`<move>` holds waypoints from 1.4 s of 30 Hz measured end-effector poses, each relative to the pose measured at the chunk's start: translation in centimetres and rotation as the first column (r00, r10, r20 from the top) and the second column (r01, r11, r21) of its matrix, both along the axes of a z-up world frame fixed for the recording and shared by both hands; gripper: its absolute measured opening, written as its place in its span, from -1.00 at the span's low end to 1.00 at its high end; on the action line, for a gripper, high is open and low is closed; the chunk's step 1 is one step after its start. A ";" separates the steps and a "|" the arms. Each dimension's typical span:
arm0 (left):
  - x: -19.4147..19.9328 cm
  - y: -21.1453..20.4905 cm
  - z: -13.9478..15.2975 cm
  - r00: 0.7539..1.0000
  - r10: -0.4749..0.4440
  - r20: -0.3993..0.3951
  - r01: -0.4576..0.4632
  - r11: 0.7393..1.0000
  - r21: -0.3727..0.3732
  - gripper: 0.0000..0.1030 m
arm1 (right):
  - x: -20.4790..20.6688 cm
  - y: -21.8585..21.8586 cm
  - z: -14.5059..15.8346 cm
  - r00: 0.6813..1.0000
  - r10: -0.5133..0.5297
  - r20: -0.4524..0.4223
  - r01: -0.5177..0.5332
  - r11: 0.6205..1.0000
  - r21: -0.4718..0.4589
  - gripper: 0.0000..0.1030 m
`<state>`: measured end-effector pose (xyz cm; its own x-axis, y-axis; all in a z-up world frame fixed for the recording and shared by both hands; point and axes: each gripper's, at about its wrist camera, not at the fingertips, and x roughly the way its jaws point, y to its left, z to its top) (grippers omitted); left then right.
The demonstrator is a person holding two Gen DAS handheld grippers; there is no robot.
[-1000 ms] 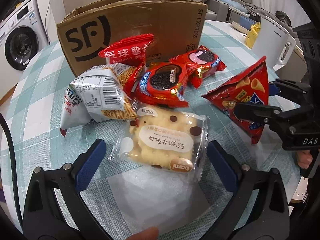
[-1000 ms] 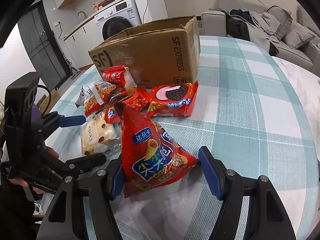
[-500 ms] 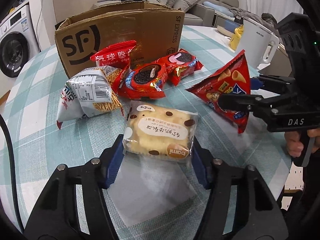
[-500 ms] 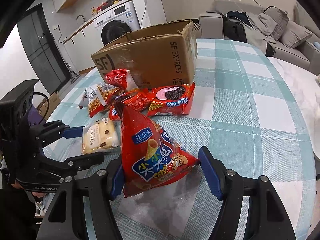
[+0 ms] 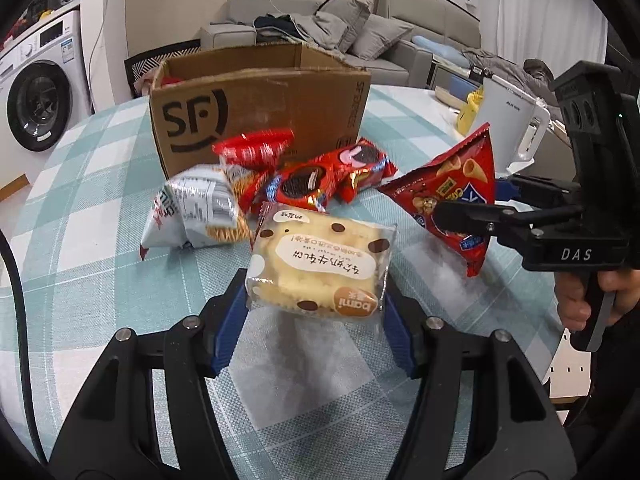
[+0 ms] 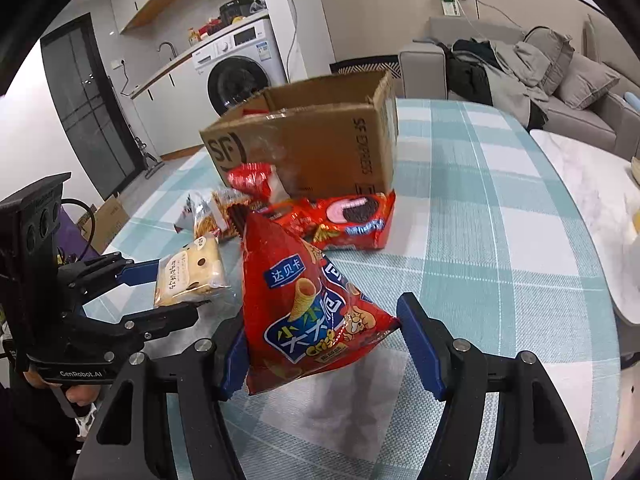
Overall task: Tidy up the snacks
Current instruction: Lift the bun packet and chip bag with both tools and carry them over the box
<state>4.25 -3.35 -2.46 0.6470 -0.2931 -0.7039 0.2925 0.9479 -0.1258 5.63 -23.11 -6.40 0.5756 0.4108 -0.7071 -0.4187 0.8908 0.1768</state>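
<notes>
My left gripper (image 5: pixel 316 320) is shut on a clear-wrapped yellow cake pack (image 5: pixel 320 264) and holds it above the table; it also shows in the right wrist view (image 6: pixel 188 276). My right gripper (image 6: pixel 324 344) is shut on a red triangular corn-snack bag (image 6: pixel 308 304), seen in the left wrist view (image 5: pixel 452 192), lifted off the table. An open brown SF cardboard box (image 5: pixel 260 120) stands behind, also in the right wrist view (image 6: pixel 320 144). In front of it lie red Oreo packs (image 5: pixel 320 180), a red snack bag (image 5: pixel 252 152) and a white noodle-snack bag (image 5: pixel 196 208).
A checked tablecloth (image 5: pixel 100 208) covers the round table. A white kettle (image 5: pixel 512 120) stands at the right edge. A washing machine (image 5: pixel 36 100) and a sofa (image 5: pixel 360 40) are beyond the table.
My left gripper closed on the cake pack and lifted it. My right gripper rose with the corn-snack bag. Both moved up, so the open top of the box shows.
</notes>
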 end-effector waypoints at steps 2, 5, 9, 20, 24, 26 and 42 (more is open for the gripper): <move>-0.4 0.3 0.7 1.000 0.005 0.019 -0.005 1.000 -0.005 0.15 | -0.2 0.1 0.6 1.000 0.002 0.014 -0.002 1.000 0.003 0.33; -1.0 0.7 1.5 0.999 0.015 0.039 -0.015 1.000 -0.016 0.15 | -0.6 0.3 1.4 0.999 0.006 0.033 -0.007 1.000 0.006 0.33; -1.3 0.9 2.7 0.997 0.029 0.069 -0.028 0.999 -0.019 0.15 | -0.9 0.3 2.6 0.998 0.001 0.062 -0.003 1.000 0.019 0.33; -1.7 2.7 6.6 0.981 0.119 0.151 -0.112 0.992 -0.052 0.15 | -1.1 0.5 6.4 0.991 -0.038 0.125 0.030 0.997 0.067 0.33; -1.3 3.4 8.2 0.974 0.150 0.171 -0.142 0.988 -0.059 0.15 | -0.8 0.7 7.8 0.989 -0.044 0.142 0.032 0.996 0.085 0.33; -0.8 3.8 9.0 0.970 0.166 0.178 -0.157 0.986 -0.063 0.15 | -0.7 0.9 8.3 0.988 -0.045 0.148 0.032 0.996 0.088 0.33; 5.9 5.7 13.9 0.945 0.227 0.235 -0.219 0.974 -0.059 0.15 | 4.5 2.9 11.9 0.983 -0.063 0.170 0.041 0.991 0.128 0.33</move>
